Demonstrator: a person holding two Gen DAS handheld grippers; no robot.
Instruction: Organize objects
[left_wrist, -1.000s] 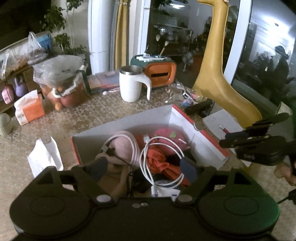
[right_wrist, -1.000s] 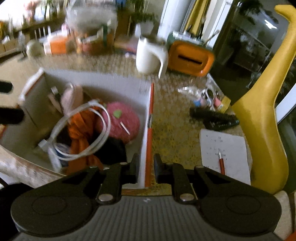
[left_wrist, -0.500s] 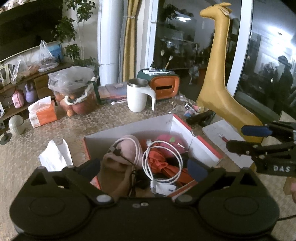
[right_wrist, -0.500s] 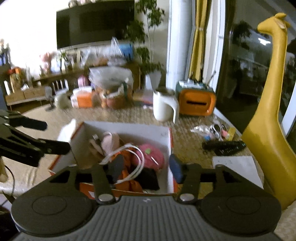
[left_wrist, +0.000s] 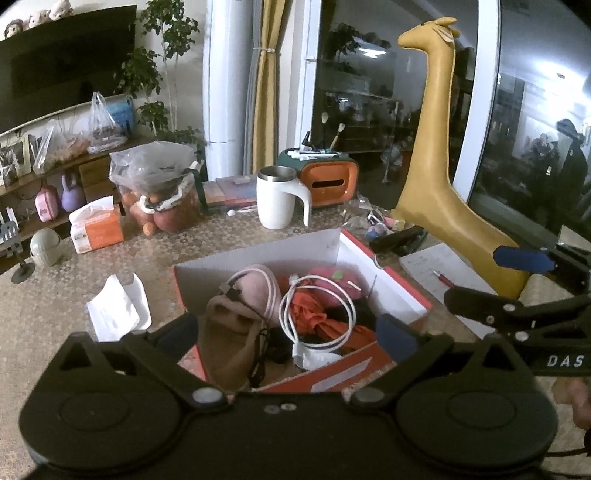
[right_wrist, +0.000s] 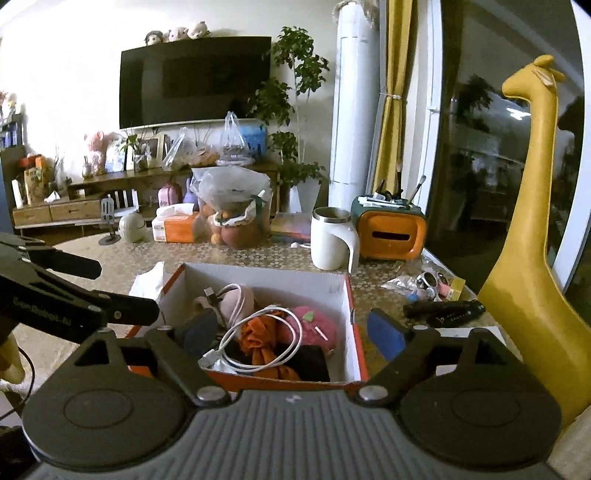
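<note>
An orange and white cardboard box (left_wrist: 343, 247) (right_wrist: 354, 325) stands on the table. It holds a coiled white cable (left_wrist: 317, 314) (right_wrist: 258, 339), a pink beanie (left_wrist: 251, 291), an orange cloth (right_wrist: 262, 336) and a pink plush strawberry (right_wrist: 314, 325). My left gripper (left_wrist: 288, 332) is open and empty, held back above the box's near edge. My right gripper (right_wrist: 291, 332) is open and empty above the box's near side; it also shows at the right of the left wrist view (left_wrist: 517, 280).
A white mug (left_wrist: 277, 203), an orange tissue holder (left_wrist: 328, 181), a bag of fruit (left_wrist: 159, 199), a tissue pack (left_wrist: 98, 229) and a yellow giraffe (left_wrist: 436, 158) stand behind and beside the box. A notepad with pen (left_wrist: 439, 273), black remote (right_wrist: 443, 310) and crumpled paper (left_wrist: 114, 310) lie nearby.
Both grippers have pulled back and up from the box. The right gripper, shut a second ago at the box's right wall, has opened.
</note>
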